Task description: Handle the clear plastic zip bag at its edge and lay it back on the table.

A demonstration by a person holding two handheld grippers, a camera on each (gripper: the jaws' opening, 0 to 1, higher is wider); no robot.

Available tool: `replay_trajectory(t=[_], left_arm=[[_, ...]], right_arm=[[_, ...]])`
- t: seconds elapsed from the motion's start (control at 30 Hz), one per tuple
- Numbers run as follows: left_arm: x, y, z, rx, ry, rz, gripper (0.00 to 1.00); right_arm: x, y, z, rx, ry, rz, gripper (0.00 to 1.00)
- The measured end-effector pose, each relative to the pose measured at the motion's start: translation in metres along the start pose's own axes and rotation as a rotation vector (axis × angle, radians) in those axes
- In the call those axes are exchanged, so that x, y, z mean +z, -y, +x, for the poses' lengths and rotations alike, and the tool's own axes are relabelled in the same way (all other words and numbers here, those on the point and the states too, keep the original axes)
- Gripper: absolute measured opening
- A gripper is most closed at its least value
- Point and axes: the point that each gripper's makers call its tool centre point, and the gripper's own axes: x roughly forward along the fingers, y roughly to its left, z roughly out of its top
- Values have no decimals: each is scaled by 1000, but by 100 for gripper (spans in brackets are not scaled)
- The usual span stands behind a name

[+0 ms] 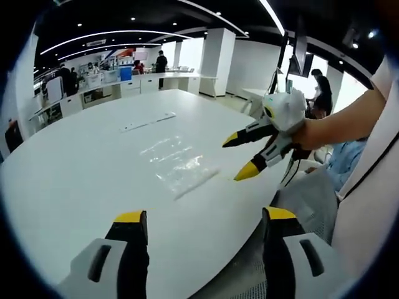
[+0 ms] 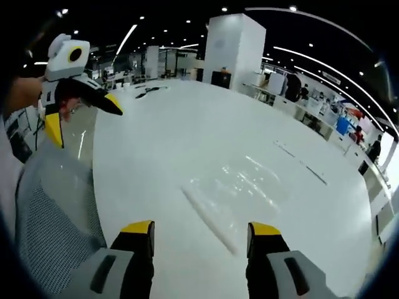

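Clear plastic on white, that is what we are looking at: the zip bag (image 1: 179, 167) lies flat on the counter (image 1: 81, 168), empty-looking, its thicker zip edge turned toward the near rim. In the right gripper view the zip bag (image 2: 234, 190) sits just ahead of our jaws, and its zip strip runs slantwise between them. Our right gripper (image 2: 199, 232) hangs above that strip with the jaws spread wide and nothing between them; in the left gripper view the same right gripper (image 1: 240, 159) hovers just beside the bag's edge, yellow tips parted. Our left gripper (image 1: 201, 217) waits back at the counter's rim, jaws released and empty, and it shows again, raised and open, as the left gripper (image 2: 81, 118) off to the side of the right gripper view. We judge the bag is not yet gripped, so we are at the approach for the pick. Next, as we read it, the right jaws should drop low and close on the zip edge alone, since thin film lying flat gives little to bite. Farther off, a thin pale strip (image 1: 148, 121) lies well apart from the bag.
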Motion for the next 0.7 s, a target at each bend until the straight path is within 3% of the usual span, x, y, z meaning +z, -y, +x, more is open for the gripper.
replay_trajectory(t=[0.2, 0.3, 0.53, 0.7], left_arm=[[-4, 3, -1, 24, 3, -9, 77], [-6, 3, -1, 31, 8, -17, 78], [-9, 8, 0, 38, 19, -37, 81], [-11, 10, -1, 40, 26, -61, 82]], right_arm=[[-6, -8, -13, -32, 29, 51, 67], [-9, -12, -18, -41, 56, 135, 70], [-16, -20, -33, -78, 97, 228, 76], [-23, -25, -40, -94, 96, 259, 81]])
